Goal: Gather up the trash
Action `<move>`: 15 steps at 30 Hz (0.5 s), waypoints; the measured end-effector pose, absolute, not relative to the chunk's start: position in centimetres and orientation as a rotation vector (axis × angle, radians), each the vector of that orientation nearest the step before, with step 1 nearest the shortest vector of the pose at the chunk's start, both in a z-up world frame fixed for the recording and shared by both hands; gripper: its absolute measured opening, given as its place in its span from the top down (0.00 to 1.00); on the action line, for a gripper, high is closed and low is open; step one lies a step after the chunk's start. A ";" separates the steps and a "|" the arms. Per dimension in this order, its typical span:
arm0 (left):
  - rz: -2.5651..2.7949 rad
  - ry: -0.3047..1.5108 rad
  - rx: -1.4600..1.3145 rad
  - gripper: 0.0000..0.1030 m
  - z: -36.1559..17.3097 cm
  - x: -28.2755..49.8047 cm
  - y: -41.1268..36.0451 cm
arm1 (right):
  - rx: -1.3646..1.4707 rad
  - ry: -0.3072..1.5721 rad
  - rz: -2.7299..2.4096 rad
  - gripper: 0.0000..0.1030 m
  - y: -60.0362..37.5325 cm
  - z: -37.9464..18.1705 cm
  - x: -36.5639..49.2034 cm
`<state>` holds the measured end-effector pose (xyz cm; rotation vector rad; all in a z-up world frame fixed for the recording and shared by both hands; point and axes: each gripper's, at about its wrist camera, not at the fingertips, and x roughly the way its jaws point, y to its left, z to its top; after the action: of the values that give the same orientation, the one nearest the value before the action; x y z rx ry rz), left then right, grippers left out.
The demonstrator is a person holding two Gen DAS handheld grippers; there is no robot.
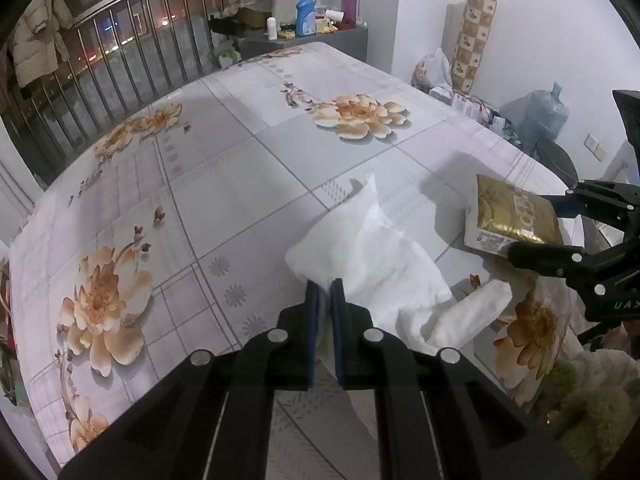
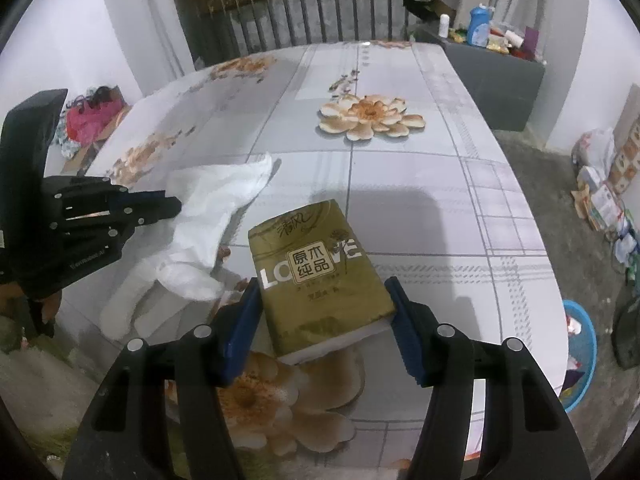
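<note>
Left gripper (image 1: 325, 292) pinched on crumpled white tissue (image 1: 372, 248) | right gripper (image 2: 324, 312) clamped on gold tissue pack (image 2: 316, 276), raised above floral bench (image 2: 400, 184) | tissue trails onto bench, just left of pack | blue basin (image 2: 580, 360) on floor right of bench

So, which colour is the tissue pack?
The tissue pack is olive-gold with white letters and a white bottom edge; the right wrist view shows it best.

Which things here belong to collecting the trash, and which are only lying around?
For the job:
- white tissue, pinched in left gripper
- gold tissue pack, clamped in right gripper

Lying about:
- blue detergent bottle
- water jug
- blue basin
- hanging jacket
</note>
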<state>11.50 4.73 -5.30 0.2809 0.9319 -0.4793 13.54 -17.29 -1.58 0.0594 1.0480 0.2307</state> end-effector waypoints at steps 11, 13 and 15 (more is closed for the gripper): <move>-0.464 0.867 0.288 0.94 -3.5 10.7 4.5 | 0.088 0.988 0.212 0.44 -18.4 0.0 13.0; -0.463 0.852 0.292 0.94 -3.1 10.5 4.4 | 0.094 0.972 0.207 0.44 -18.7 0.4 12.9; -0.465 0.833 0.297 0.94 -2.5 10.3 4.1 | 0.103 0.952 0.198 0.44 -19.1 0.8 12.6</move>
<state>10.26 4.13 -2.47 0.2972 0.8329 -0.4646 12.57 -19.13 0.84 0.1034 0.9522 0.1984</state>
